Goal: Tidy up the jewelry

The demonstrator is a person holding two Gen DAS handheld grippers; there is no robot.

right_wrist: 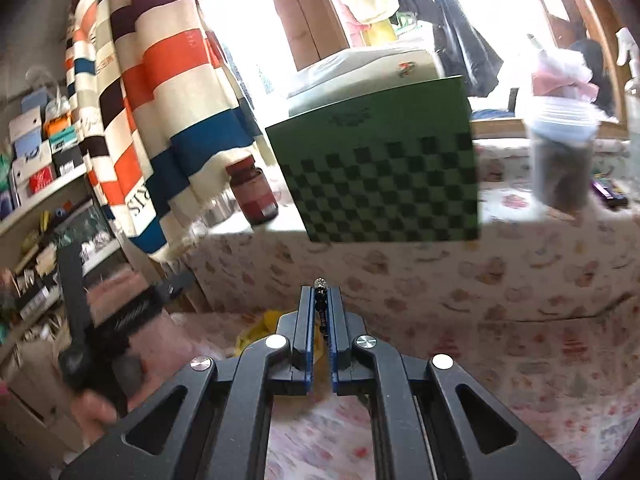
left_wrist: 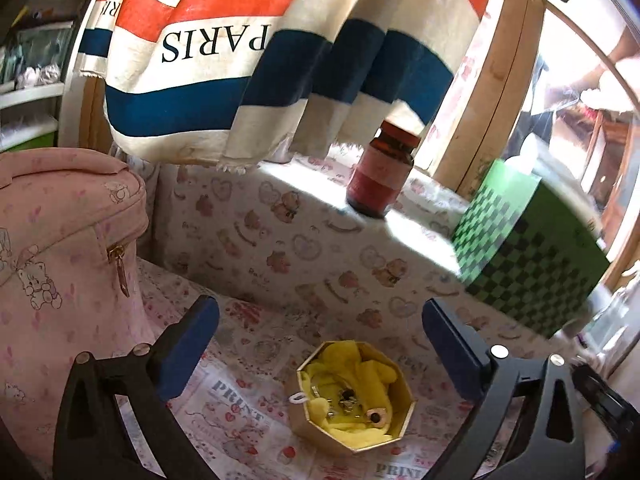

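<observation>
A gold octagonal box lined with yellow cloth stands open on the printed tablecloth, with small jewelry pieces lying inside. My left gripper hangs above and in front of it, open wide, with nothing between its blue pads. In the right wrist view, my right gripper is shut on a thin dark beaded jewelry piece, whose small silvery tip pokes out past the pads. A bit of the yellow cloth shows below and to the left of the right gripper's fingers.
A pink zipped pouch stands at the left. On the raised ledge sit a brown bottle and a green checkered box. A striped PARIS cloth hangs overhead. A lidded plastic cup stands at the right. A hand holds the other tool.
</observation>
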